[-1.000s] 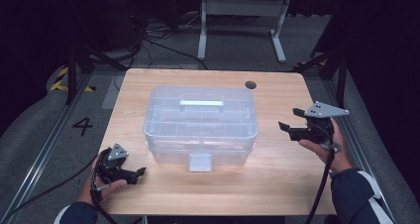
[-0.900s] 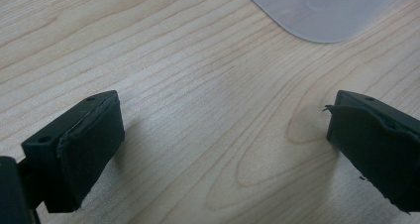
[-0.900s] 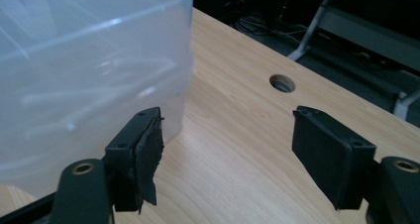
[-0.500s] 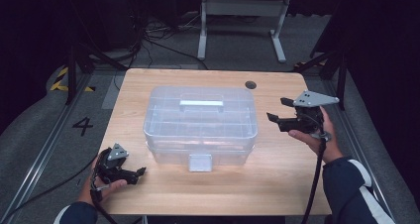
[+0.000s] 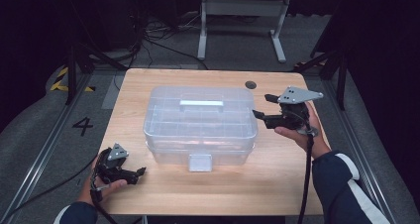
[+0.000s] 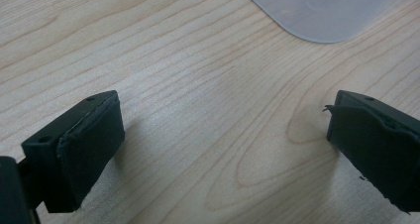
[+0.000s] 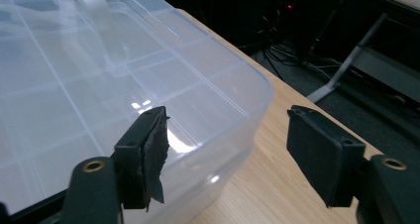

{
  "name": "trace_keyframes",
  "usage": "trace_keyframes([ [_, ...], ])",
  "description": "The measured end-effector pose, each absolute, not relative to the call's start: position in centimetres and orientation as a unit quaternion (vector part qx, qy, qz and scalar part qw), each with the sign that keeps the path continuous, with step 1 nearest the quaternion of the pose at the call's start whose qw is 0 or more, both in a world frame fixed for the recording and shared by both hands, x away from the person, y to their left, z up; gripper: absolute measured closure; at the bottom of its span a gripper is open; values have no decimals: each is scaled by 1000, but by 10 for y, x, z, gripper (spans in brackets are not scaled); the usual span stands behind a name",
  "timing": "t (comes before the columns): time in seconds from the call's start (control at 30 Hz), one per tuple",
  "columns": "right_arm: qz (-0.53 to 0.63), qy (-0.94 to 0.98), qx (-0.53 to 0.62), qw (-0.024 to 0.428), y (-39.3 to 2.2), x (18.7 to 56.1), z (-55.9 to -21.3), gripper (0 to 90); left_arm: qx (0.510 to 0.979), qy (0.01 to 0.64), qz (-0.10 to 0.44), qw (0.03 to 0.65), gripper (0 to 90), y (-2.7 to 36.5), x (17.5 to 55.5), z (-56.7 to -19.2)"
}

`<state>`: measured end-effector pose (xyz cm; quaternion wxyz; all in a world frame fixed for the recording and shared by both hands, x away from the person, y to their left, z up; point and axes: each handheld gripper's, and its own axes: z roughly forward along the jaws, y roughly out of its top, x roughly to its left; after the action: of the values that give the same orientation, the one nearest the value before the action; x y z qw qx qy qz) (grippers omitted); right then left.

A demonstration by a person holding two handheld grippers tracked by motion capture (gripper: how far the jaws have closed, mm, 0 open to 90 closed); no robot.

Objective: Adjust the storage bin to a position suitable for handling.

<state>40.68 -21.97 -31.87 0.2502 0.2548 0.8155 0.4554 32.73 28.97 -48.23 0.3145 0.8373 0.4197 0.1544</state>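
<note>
- At the middle of the bench [image 5: 148,83] we see a clear plastic box [image 5: 200,125] with a lid divided into compartments, a handle [image 5: 201,104] on top and a latch [image 5: 200,162] facing the near edge.
- By the box's right side we see the right gripper [image 5: 262,106], held in a hand above the bench, fingers apart around that side's upper rim.
- Near the bench's near-left corner we see the left gripper [image 5: 140,171] lying low, fingers apart over bare wood.
</note>
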Motion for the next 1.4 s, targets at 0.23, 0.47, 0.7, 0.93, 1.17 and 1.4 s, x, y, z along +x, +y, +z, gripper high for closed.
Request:
trace_keyframes([
  [0.23, 462, 820, 240, 238, -204, 409, -319, 350, 837, 420, 154, 315, 17, 290, 327, -482],
  [0.47, 465, 825, 227, 229, -185, 412, -318, 359, 837, 420, 155, 315, 17, 290, 327, -482],
  [0.7, 462, 831, 215, 223, -171, 412, -316, 396, 836, 421, 155, 315, 17, 290, 327, -482],
  [0.93, 460, 837, 201, 219, -158, 412, -312, 436, 837, 420, 155, 315, 17, 290, 327, -482],
  [1.17, 462, 842, 186, 208, -146, 415, -311, 470, 837, 421, 155, 315, 17, 290, 327, -482],
  [1.4, 459, 847, 176, 201, -137, 418, -310, 504, 837, 420, 155, 315, 17, 290, 327, -482],
])
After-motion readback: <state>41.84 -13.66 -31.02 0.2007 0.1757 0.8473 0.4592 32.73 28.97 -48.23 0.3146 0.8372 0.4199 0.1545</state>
